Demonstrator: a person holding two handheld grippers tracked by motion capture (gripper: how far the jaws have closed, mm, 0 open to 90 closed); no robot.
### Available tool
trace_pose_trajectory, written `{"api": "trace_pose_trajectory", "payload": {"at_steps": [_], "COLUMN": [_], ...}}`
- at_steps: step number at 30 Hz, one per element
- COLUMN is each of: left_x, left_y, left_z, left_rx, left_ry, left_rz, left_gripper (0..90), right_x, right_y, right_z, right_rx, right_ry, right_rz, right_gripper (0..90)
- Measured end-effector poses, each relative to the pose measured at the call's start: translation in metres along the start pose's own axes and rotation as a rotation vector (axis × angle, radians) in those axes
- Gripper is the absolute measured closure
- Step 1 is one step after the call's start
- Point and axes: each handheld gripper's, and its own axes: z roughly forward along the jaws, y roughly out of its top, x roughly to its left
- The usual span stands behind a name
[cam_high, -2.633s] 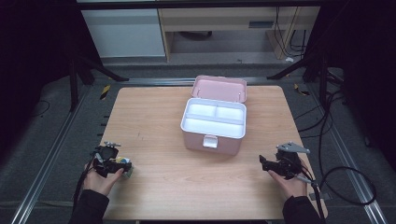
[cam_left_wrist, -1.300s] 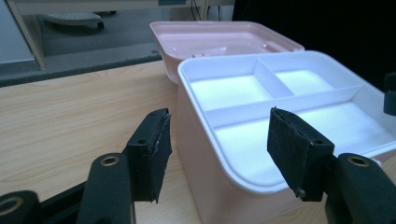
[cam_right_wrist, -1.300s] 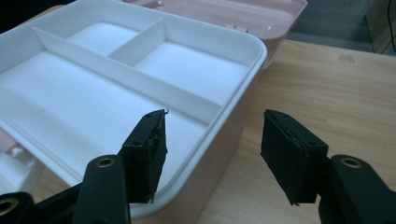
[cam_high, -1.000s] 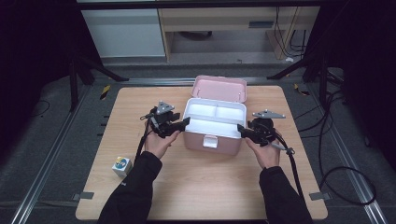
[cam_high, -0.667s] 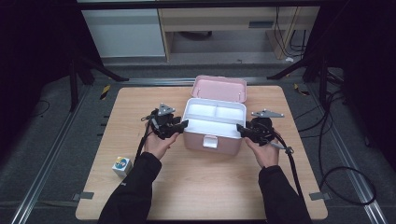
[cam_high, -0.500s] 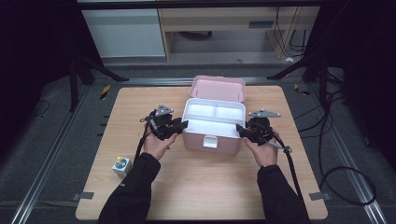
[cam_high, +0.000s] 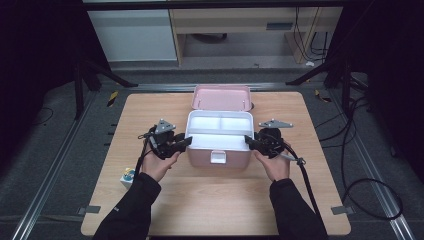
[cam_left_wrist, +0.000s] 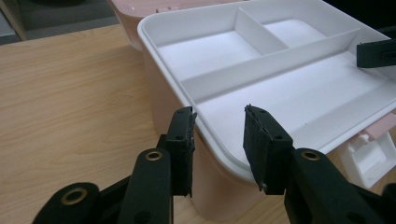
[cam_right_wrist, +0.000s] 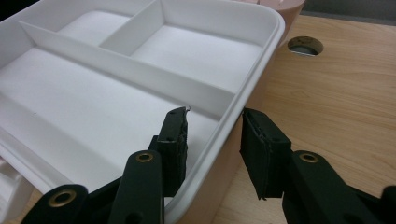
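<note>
A pink box (cam_high: 200, 159) stands mid-table with its lid (cam_high: 221, 97) swung open at the back. A white divided tray (cam_high: 218, 116) sits in its top. My left gripper (cam_high: 187, 141) straddles the tray's left rim (cam_left_wrist: 210, 140), one jaw outside the pink wall and one over the tray floor. My right gripper (cam_high: 248, 141) straddles the right rim (cam_right_wrist: 233, 119) the same way. Both pairs of jaws have just been closing with the rim between them. A gap still shows beside each inner pad. In the left gripper view my left gripper (cam_left_wrist: 219, 114) faces the right gripper's jaw tip (cam_left_wrist: 376, 53).
A small white item with blue and yellow (cam_high: 128, 175) lies near the table's left front edge. A round cable hole (cam_right_wrist: 305, 45) is in the wooden table (cam_high: 215, 205) to the right of the lid. A white latch (cam_high: 218, 156) hangs on the box front.
Both hands came from the table's front corners up to the box sides, leaving the small item behind at the left. Since a second ago the left gripper edged onto the rim and both pairs of jaws narrowed.
</note>
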Motion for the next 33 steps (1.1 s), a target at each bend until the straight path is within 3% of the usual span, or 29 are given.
{"api": "trace_pose_trajectory", "payload": {"at_steps": [7, 11, 16, 19, 25, 30, 33], "left_x": [0.001, 0.004, 0.007, 0.009, 0.016, 0.028, 0.034], "left_y": [-0.009, -0.011, -0.008, -0.004, 0.018, 0.037, 0.045], "left_z": [-0.015, -0.015, -0.016, -0.020, -0.032, -0.034, -0.032], "left_rx": [0.005, 0.005, 0.004, -0.005, -0.027, 0.017, 0.044], "left_ry": [0.010, 0.018, -0.004, -0.004, -0.045, -0.068, -0.089], "left_rz": [0.015, 0.003, 0.009, 0.051, 0.124, 0.196, 0.226], "left_gripper": [61.9, 61.7, 61.5, 56.2, 51.3, 49.9, 49.2], "right_x": [0.013, 0.020, 0.020, 0.020, 0.007, -0.002, -0.005], "right_y": [-0.002, -0.003, -0.003, -0.002, 0.013, 0.029, 0.038], "right_z": [-0.002, -0.003, -0.003, -0.007, -0.022, -0.029, -0.033], "right_rx": [0.014, 0.013, 0.010, -0.021, -0.066, -0.054, -0.057], "right_ry": [0.018, 0.018, 0.022, 0.025, 0.049, 0.090, 0.112], "right_rz": [-0.018, -0.015, -0.014, -0.014, -0.033, -0.099, -0.153], "right_gripper": [61.6, 61.5, 60.0, 52.0, 41.2, 32.6, 32.3]}}
